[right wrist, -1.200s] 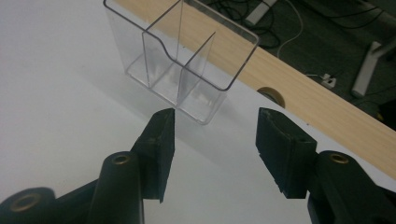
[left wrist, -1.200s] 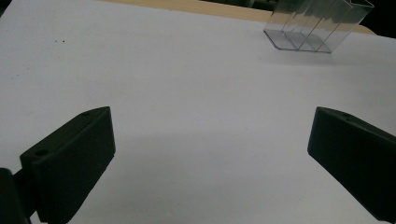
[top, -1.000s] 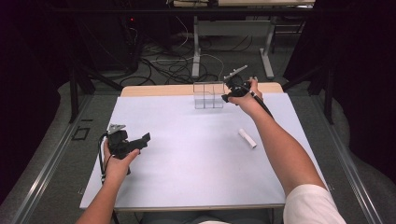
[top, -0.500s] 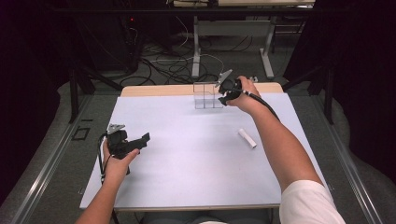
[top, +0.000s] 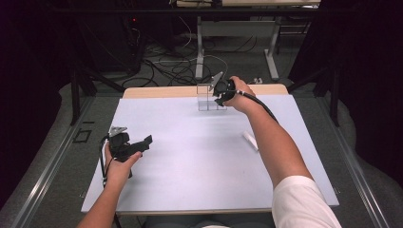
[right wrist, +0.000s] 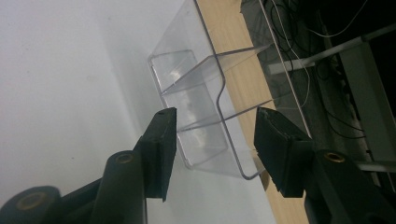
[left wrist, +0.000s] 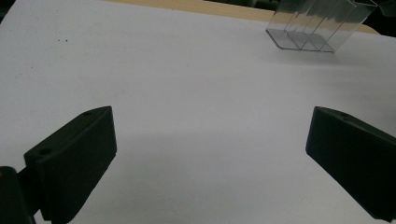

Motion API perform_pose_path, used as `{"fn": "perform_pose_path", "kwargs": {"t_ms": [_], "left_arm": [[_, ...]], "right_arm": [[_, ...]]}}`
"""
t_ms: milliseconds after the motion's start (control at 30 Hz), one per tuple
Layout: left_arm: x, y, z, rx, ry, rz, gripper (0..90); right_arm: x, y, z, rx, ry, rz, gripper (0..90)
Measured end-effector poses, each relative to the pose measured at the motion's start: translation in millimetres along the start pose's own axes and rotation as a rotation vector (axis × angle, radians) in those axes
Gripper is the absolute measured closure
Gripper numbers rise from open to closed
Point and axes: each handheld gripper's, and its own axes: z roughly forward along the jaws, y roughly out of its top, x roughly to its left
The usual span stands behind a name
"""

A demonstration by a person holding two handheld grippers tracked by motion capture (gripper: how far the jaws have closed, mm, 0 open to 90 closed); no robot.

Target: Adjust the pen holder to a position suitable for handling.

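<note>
A clear plastic box (top: 207,98) with upright dividers stands at the far middle of the white table top (top: 199,161). My right gripper (top: 220,97) is at its right end. In the right gripper view the jaws have just been closing and stand on either side of the clear box (right wrist: 196,93)'s near end; a slim gap shows at each pad, so my right gripper (right wrist: 215,121) is open. My left gripper (top: 147,141) rests low at the table's left, jaws wide apart. In the left gripper view my left gripper (left wrist: 210,135) has bare table between its jaws, and the clear box (left wrist: 317,28) sits far off.
A short white stick (top: 250,141) lies on the table at the right, beside my right forearm. A strip of bare wood (top: 157,91) runs along the far edge. Beyond it are table legs and cables on the floor (top: 185,66).
My right hand has moved left along the far edge, up to the clear box's right end. The left hand has stayed put.
</note>
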Motion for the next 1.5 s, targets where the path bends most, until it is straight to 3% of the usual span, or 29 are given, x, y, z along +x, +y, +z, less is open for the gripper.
{"fn": "perform_pose_path", "kwargs": {"t_ms": [333,467,1033,1100,1200,1233,1267,1500], "left_arm": [[-0.7,-1.3,-0.1,0.001,0.008,-0.012,1.9],[-1.0,-1.8,0.0,0.002,0.009,-0.014,2.0],[0.5,-2.1,-1.1,0.002,0.002,-0.017,2.0],[0.2,-2.2,-0.6,0.005,0.002,-0.018,2.0],[-0.3,-2.0,-0.3,0.008,0.003,-0.013,2.0],[-0.5,-2.2,0.0,0.005,0.002,-0.015,2.0],[-0.5,-2.2,0.0,0.005,0.002,-0.015,2.0],[-0.3,-2.0,-0.5,0.007,0.000,-0.017,2.0]], "right_arm": [[-1.9,1.8,17.7,-0.045,0.035,0.036,50.9],[-2.2,1.4,26.4,-0.072,0.028,0.048,53.0],[3.8,6.8,34.1,-0.036,0.051,0.036,57.6],[3.0,5.5,33.2,-0.055,0.043,0.037,65.5],[2.8,5.2,32.1,-0.051,0.049,0.029,67.9],[6.2,5.1,30.2,-0.036,0.045,0.062,69.7],[3.9,5.6,30.3,-0.043,0.048,0.013,73.2],[5.5,4.2,26.7,-0.039,0.048,-0.018,82.8]]}}
